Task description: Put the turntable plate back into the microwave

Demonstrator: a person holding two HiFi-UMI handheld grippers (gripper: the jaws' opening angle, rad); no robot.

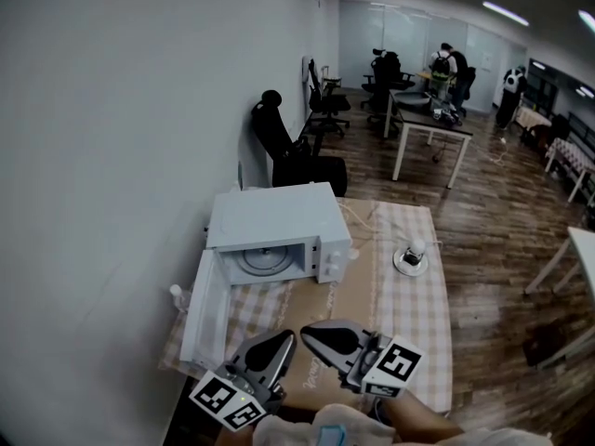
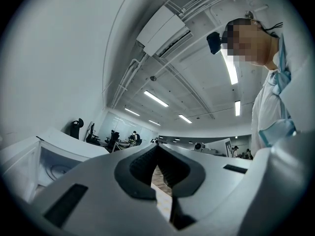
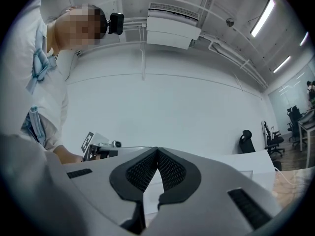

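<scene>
Two pairs of tongs sit low in front of me, close to my body at the near edge of the table [image 1: 414, 342]. The left tongs [image 1: 284, 340] are closed, tips meeting and nothing between them, which their own view confirms [image 2: 157, 147]. The right tongs [image 1: 311, 333] are the same, pads pressed together on nothing [image 3: 157, 150]. The two tips lean toward each other and lie just beside one another without clearly touching.

The microwave [image 1: 279, 216] stands on the far left part of the table, against the wall, with its door [image 1: 204, 309] swung wide open toward me. The turntable plate [image 1: 265, 260] lies flat inside the cavity, well apart from both tongs. A checked cloth [image 1: 418, 305] covers the table, with a brown sheet [image 1: 339, 305] over its middle. To the right of the microwave rests a small round thing [image 1: 410, 258] — I cannot tell what it is.
</scene>
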